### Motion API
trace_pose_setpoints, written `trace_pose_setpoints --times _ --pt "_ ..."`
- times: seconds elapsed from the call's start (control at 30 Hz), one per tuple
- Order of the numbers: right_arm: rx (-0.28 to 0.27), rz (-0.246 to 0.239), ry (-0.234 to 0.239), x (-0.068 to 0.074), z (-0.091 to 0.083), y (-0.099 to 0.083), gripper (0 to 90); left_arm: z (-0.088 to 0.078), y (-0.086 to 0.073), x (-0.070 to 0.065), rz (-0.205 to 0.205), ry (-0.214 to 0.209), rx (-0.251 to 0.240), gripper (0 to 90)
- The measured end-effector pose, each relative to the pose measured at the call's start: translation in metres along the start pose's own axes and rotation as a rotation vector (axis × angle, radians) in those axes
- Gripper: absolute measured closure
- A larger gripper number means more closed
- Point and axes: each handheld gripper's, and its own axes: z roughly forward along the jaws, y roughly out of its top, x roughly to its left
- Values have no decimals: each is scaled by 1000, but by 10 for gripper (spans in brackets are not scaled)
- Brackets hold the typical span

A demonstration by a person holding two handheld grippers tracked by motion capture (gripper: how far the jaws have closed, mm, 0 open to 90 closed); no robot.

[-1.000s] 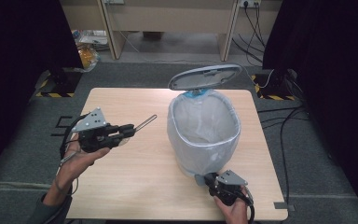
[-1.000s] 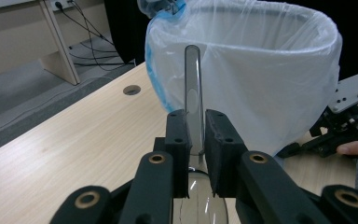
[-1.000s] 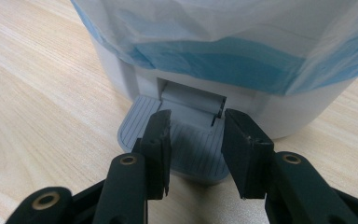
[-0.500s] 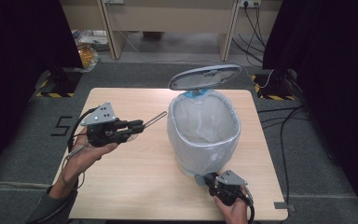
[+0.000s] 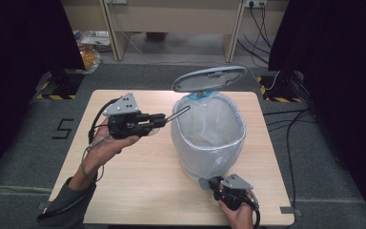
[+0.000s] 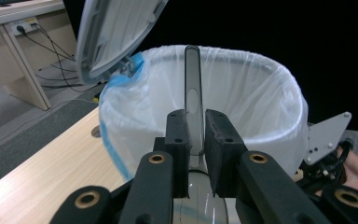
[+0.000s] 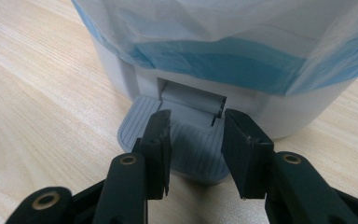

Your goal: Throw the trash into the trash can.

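A white pedal bin lined with a white bag stands at the table's right of centre, its grey lid raised. My left gripper hovers left of the bin, shut on a metal spoon whose handle points at the bin's rim. In the left gripper view the handle rises between the pads toward the bag's open mouth. My right gripper rests at the bin's front foot. Its jaws stand a little apart over the grey ribbed pedal, tips down on it, nothing between them.
The wooden table has bare room in front and to the left of the bin. Dark curtains flank the scene; desks and cables stand beyond the far edge. The bin's lid leans back at the far side.
My left gripper has carried the spoon up and to the right, bringing the handle's tip to the bin's rim. The right gripper has stayed on the pedal.
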Motion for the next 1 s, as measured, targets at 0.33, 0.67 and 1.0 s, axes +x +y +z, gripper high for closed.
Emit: trace_pose_setpoints --times 0.33,0.67,1.0 --pt "0 1 1 0 0 0 619 18 12 -4 -6 -20 -29 797" --pt "0 -2 1 0 0 0 620 38 24 -11 0 -49 -34 797" --pt "-1 -1 2 0 0 0 619 63 32 -15 -6 -66 -34 797"
